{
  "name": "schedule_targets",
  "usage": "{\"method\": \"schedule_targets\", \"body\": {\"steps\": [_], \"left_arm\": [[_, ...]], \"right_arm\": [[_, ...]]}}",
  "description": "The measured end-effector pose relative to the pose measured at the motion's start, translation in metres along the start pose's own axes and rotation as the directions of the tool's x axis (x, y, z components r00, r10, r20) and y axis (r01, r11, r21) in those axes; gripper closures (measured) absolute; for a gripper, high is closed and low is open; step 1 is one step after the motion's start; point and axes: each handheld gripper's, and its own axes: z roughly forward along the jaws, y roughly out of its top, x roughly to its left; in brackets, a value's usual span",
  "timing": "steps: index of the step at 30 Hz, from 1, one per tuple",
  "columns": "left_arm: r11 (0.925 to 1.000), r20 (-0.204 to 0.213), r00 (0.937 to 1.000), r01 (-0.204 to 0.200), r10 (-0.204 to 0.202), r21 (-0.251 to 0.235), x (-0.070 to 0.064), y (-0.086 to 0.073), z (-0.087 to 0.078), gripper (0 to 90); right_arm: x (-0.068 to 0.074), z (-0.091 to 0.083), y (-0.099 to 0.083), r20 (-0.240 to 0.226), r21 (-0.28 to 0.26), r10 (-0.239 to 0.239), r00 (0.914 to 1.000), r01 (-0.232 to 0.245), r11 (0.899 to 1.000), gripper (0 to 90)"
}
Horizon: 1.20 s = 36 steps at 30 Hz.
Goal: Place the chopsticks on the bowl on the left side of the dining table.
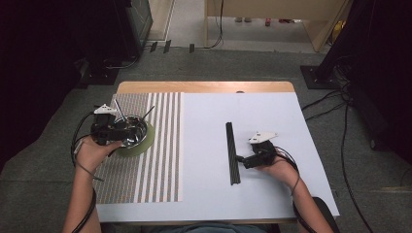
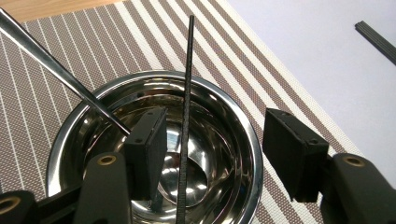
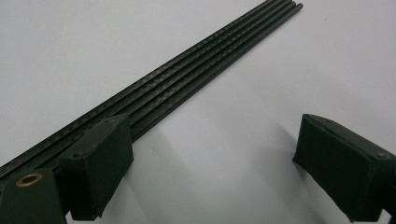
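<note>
A shiny steel bowl (image 1: 138,127) sits on a green disc (image 1: 145,144) on the striped placemat (image 1: 155,160). A silver rod (image 1: 119,110) and a thin black rod (image 1: 147,112) lean in the bowl. My left gripper (image 1: 122,132) reaches over the bowl from the left. In the left gripper view it (image 2: 215,154) is open, and the black rod (image 2: 187,107) stands between the jaws, close to the left pad (image 2: 147,149). The silver rod (image 2: 56,70) passes to the left. My right gripper (image 1: 241,159) is open beside a bundle of black rods (image 1: 232,153). Its left pad (image 3: 98,168) overlaps the bundle (image 3: 187,79).
A white sheet (image 1: 272,194) covers the table's right part, with bare space around the bundle. A strip of wooden tabletop (image 1: 204,87) shows at the far edge. Cables (image 1: 335,102) lie on the carpet to the right of the table.
</note>
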Motion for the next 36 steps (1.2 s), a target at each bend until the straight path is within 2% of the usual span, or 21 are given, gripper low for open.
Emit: {"method": "schedule_targets", "body": {"steps": [11, 22, 30, 36], "left_arm": [[0.9998, 0.020, 0.9997, -0.015, 0.015, -0.012, -0.014, 0.008, -0.001, 37.2], [0.9986, 0.042, 0.9977, -0.053, 0.053, -0.007, -0.032, 0.013, 0.007, 36.0], [0.9981, 0.052, 0.9967, -0.062, 0.062, -0.007, -0.044, 0.015, 0.013, 34.9], [0.9961, 0.063, 0.9941, -0.088, 0.088, -0.005, -0.055, 0.017, 0.019, 34.0]], "right_arm": [[0.000, 0.000, 0.000, 0.000, 0.000, 0.000, 1.0000, 0.000, 1.000, 10.9], [0.000, 0.000, 0.000, 0.000, 0.000, 0.000, 1.0000, 0.000, 1.000, 10.9], [0.000, 0.000, 0.000, 0.000, 0.000, 0.000, 1.0000, 0.000, 1.000, 10.9], [0.000, 0.000, 0.000, 0.000, 0.000, 0.000, 1.0000, 0.000, 1.000, 10.9]]}}
